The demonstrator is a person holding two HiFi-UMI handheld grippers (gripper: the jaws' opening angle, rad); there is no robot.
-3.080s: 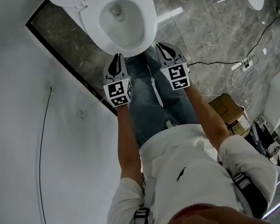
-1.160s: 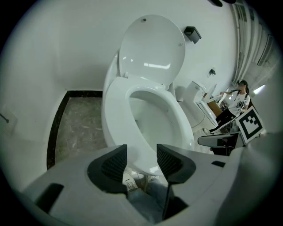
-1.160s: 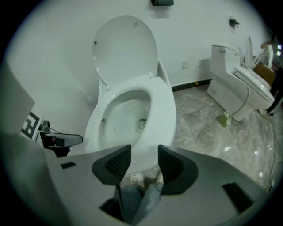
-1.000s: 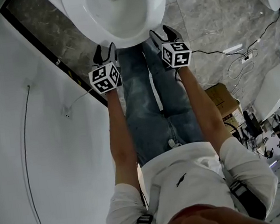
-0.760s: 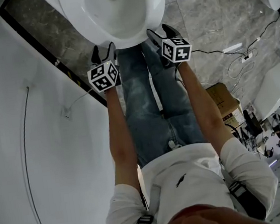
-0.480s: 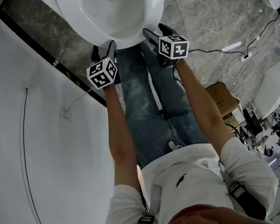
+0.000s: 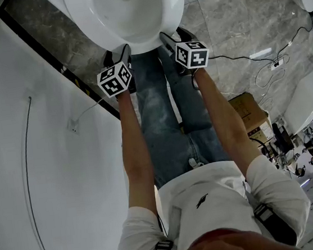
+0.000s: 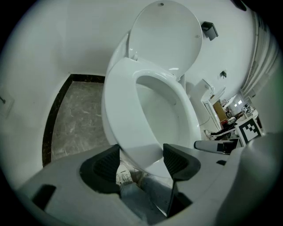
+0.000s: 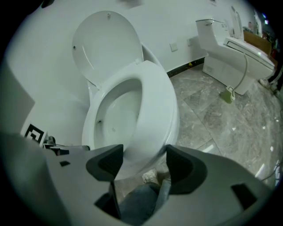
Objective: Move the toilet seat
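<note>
In the head view, the grey left gripper with its black-and-white marker cube [image 7: 117, 53] and the matching right gripper [image 7: 173, 36] are held at the near front edge of the white oval plastic toilet seat [image 7: 135, 42]. They have been brought a little closer to that edge than a second ago. One brown cardboard box [image 7: 252, 118] is seen on the grey stone floor [image 7: 229, 22] to the right.

In the left gripper view, the jaws of the left gripper [image 8: 141, 159] have just been opening and are now spread wide. The near front of the toilet seat [image 8: 119, 114] is seen between them, but it is not pressed by the pads. The seat is lying down flat on the bowl, and the round white lid [image 8: 166, 35] is standing up behind it.

In the right gripper view, the right gripper [image 9: 140, 163] is the same: its jaws have just been opened wide, and the seat's front [image 9: 159, 101] is between them, not pinched. So the seat has likely not been moved yet, and a grip is probably being made ready.

Counted: two grippers, one seat, one lid [image 9: 106, 44], and one second white toilet [image 9: 234, 48] far to the right.
</note>
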